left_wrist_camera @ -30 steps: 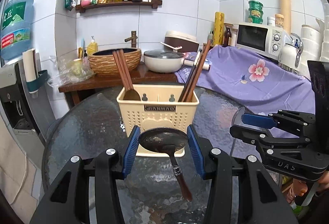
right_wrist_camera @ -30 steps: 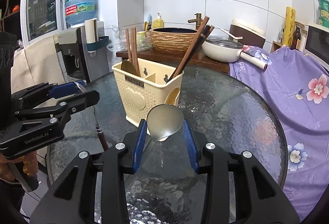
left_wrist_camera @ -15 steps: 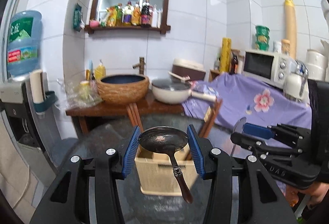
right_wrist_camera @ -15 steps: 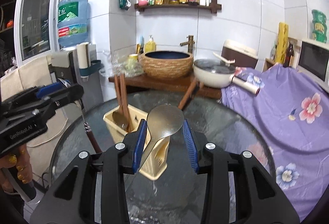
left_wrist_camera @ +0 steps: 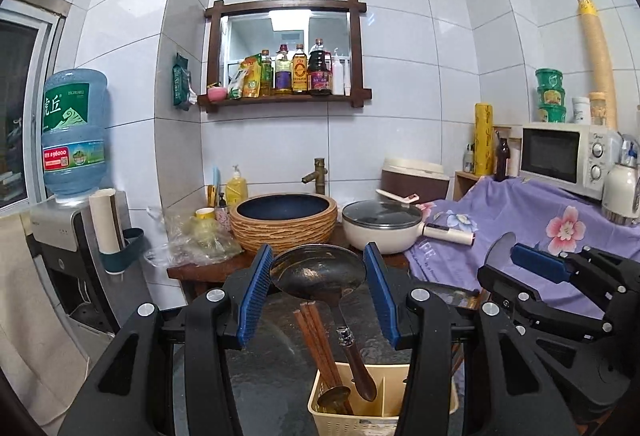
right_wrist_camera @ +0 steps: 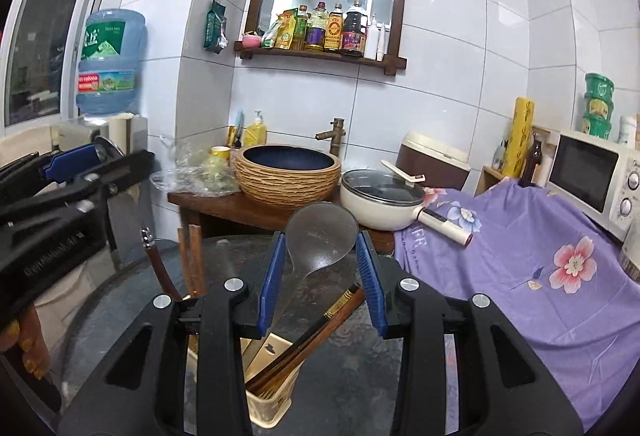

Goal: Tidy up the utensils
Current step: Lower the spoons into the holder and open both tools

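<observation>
My left gripper [left_wrist_camera: 317, 290] is shut on the bowl of a dark metal spoon [left_wrist_camera: 318, 272]; its brown wooden handle hangs down into the cream utensil caddy [left_wrist_camera: 380, 422] below. Wooden chopsticks [left_wrist_camera: 316, 340] and a small spoon stand in the caddy's left compartment. My right gripper [right_wrist_camera: 322, 276] is shut on the bowl of a silver spoon [right_wrist_camera: 322, 236]; its handle points down toward the caddy [right_wrist_camera: 272, 402], which holds dark chopsticks [right_wrist_camera: 320, 328] leaning right. Each gripper shows at the edge of the other's view.
The caddy stands on a round dark glass table [right_wrist_camera: 352, 376]. Behind it a wooden stand carries a woven basin [left_wrist_camera: 284, 222] and a cream lidded pan [left_wrist_camera: 382, 226]. A purple flowered cloth [right_wrist_camera: 520, 256] covers the right counter with a microwave [left_wrist_camera: 564, 156]. A water dispenser [left_wrist_camera: 72, 196] stands at left.
Both grippers have risen high above the table with their spoons; the caddy has dropped to the bottom of both views, and the spoon handles now hang over it.
</observation>
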`<control>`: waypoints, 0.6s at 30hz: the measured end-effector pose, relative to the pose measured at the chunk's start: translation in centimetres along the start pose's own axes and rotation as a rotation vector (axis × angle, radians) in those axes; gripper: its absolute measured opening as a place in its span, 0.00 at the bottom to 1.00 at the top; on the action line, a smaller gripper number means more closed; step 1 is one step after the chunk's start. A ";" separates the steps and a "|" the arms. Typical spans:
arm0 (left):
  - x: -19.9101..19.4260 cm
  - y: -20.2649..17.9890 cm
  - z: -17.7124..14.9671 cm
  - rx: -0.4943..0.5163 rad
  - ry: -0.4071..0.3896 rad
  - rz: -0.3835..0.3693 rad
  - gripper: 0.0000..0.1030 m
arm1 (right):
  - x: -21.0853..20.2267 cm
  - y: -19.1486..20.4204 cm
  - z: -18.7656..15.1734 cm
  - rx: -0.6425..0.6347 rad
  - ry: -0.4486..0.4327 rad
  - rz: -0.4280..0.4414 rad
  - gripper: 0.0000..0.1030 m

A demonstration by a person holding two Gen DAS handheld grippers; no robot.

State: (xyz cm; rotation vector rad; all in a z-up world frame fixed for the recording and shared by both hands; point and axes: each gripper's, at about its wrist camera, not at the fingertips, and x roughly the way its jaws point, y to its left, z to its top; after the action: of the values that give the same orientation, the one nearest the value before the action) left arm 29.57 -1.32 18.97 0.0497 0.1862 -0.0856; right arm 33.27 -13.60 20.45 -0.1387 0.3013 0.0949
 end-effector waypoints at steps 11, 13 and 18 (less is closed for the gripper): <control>1.9 -0.2 -4.5 0.012 0.055 0.007 0.44 | 3.2 1.7 -4.6 -0.046 0.018 -0.043 0.36; 2.1 -0.2 -5.0 0.016 0.065 0.004 0.44 | 3.3 2.0 -5.4 -0.050 0.019 -0.040 0.36; 2.7 -0.4 -6.5 0.016 0.099 -0.007 0.44 | 3.3 3.1 -7.4 -0.099 0.021 -0.037 0.36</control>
State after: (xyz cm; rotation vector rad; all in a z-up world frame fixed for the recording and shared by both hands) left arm 30.98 -1.56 12.11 0.0697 0.2848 -0.0919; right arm 33.86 -11.42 12.06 -0.2435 0.3148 0.0722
